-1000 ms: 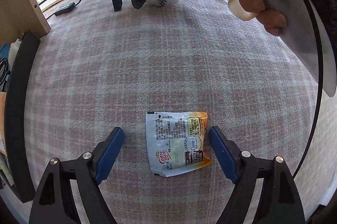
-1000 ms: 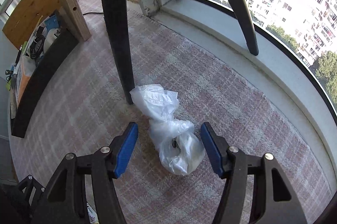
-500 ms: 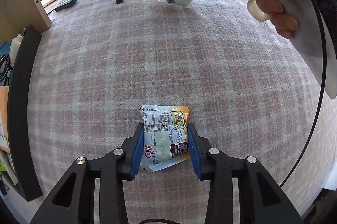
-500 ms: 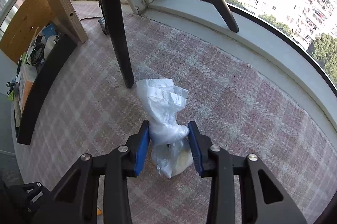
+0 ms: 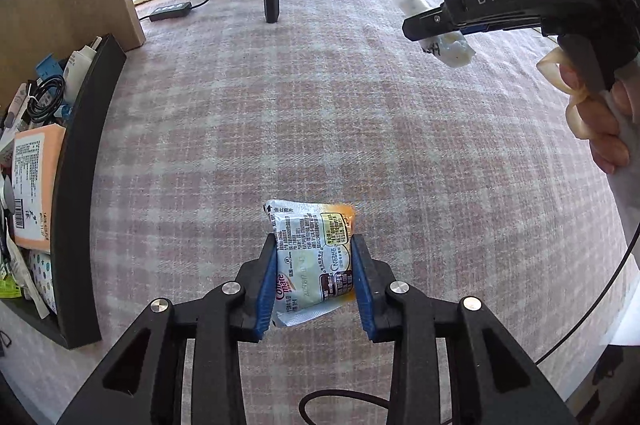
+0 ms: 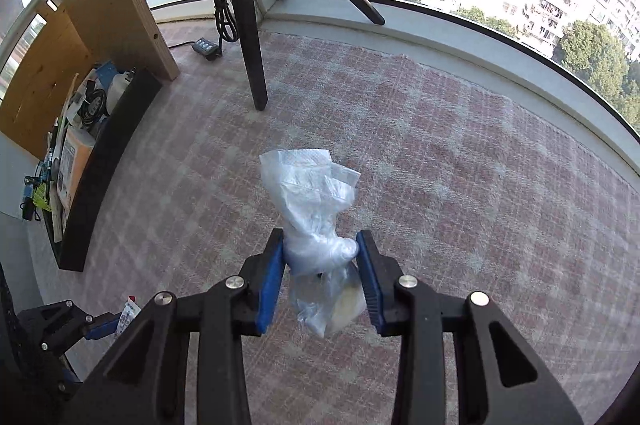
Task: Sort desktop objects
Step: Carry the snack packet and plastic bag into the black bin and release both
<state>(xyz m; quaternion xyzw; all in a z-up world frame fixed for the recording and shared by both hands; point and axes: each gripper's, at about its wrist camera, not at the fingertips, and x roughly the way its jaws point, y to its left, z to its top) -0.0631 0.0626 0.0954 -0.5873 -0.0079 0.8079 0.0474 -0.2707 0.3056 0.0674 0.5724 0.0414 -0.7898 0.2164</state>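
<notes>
Left hand-held gripper [image 5: 314,275], jaws just closed, pinching creamer packet [image 5: 310,257] above plaid counter [image 5: 320,113]. Right hand-held gripper [image 6: 322,271] clamped on knotted plastic bag [image 6: 316,225], lifted clear. Black tray [image 5: 76,201] at left, crammed with cables [image 5: 44,99], orange box [image 5: 34,181], tube [image 5: 78,63].

The left gripper [image 5: 314,275] points steeply down, its jaws just closed and clamped on a sachet [image 5: 312,257]. The right gripper [image 6: 322,265] likewise pinches a knotted plastic bag [image 6: 316,217]; the person's hand [image 5: 596,121] grasps its handle at far right.
</notes>
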